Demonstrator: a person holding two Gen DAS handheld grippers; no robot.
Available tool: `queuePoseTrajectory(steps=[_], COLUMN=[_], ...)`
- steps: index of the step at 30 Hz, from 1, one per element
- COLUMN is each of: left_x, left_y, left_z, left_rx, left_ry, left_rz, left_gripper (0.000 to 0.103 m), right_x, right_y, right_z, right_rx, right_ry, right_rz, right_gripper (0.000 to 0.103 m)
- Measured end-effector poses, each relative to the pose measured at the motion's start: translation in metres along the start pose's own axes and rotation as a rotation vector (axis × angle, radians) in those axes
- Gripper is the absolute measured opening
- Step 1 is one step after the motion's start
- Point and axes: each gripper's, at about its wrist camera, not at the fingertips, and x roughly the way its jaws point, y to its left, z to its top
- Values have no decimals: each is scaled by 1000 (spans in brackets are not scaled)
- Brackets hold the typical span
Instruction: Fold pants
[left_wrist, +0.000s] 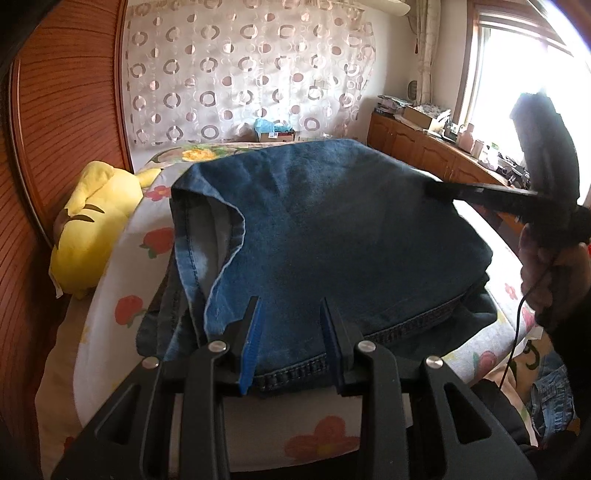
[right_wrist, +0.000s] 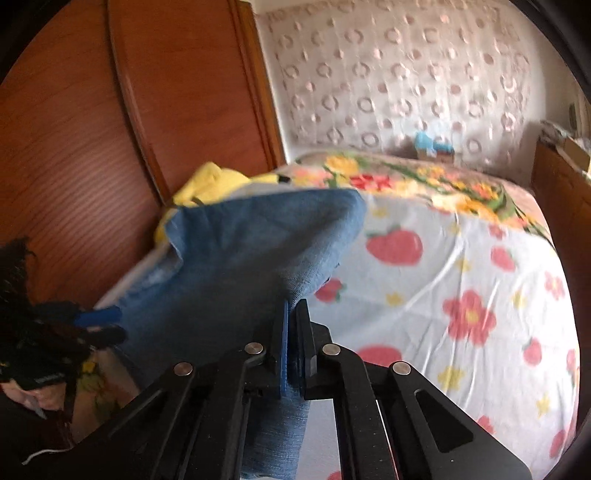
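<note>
I see the blue pants (left_wrist: 325, 236) lying folded in a thick pile on the bed (left_wrist: 122, 258), which has a white sheet with red flowers and strawberries. My left gripper (left_wrist: 291, 314) is at the near edge of the pile, by a stitched hem. Its fingers (left_wrist: 253, 332) are apart, with the hem lying between them, and I cannot tell if they touch the cloth. My right gripper (right_wrist: 293, 314) has its fingers (right_wrist: 283, 350) pressed tight together on a bit of the pants (right_wrist: 236, 266), and the cloth hangs down below them. In the left view, the right gripper (left_wrist: 443, 190) reaches in from the right to the far right side of the pile. A yellow soft toy (left_wrist: 92, 221) lies on the bed to the left of the pants, next to the brown wooden headboard (left_wrist: 55, 110). A curtain (left_wrist: 243, 74) with round rings hangs on the far wall.
</note>
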Motion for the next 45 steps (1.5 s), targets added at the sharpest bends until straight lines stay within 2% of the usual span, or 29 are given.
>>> queuePoseTrajectory(steps=[3, 11, 15, 17, 20, 24, 28, 30, 32, 34, 39, 45], left_x=[-3, -6, -5, -4, -2, 2, 10, 18, 27, 35, 66, 89], left_y=[1, 5, 7, 7, 3, -4, -14, -21, -29, -35, -50, -46], left_z=[2, 4, 4, 4, 5, 12, 26, 34, 41, 45, 52, 49], left_rx=[1, -2, -5, -9, -2, 16, 39, 50, 61, 73, 110, 116], left_ry=[-7, -15, -16, -14, -12, -15, -15, -3, 10, 19, 68, 114], left_rz=[3, 4, 3, 1, -5, -21, -54, -66, -72, -75, -55, 6], left_gripper=[30, 30, 30, 30, 30, 30, 30, 30, 30, 30, 30, 30], right_x=[-8, -37, -56, -65, -65, -53, -32, -21, -13, -8, -9, -12], right_y=[11, 24, 14, 3, -20, -55, -73, -81, -82, -85, -87, -83], right_z=[11, 37, 39, 32, 13, -20, -48, -58, -66, -76, -83, -83], right_rx=[-29, -78, -81, -77, -58, 16, 52, 67, 70, 84, 130, 120], right_ry=[-6, -94, -112, -116, -70, 22, 89, 113, 134, 146, 134, 136], right_rz=[18, -60, -106, -161, -230, -243, -291, -299, -301, -300, -281, -286], right_gripper=[0, 0, 0, 0, 0, 0, 1, 7, 20, 24, 26, 31])
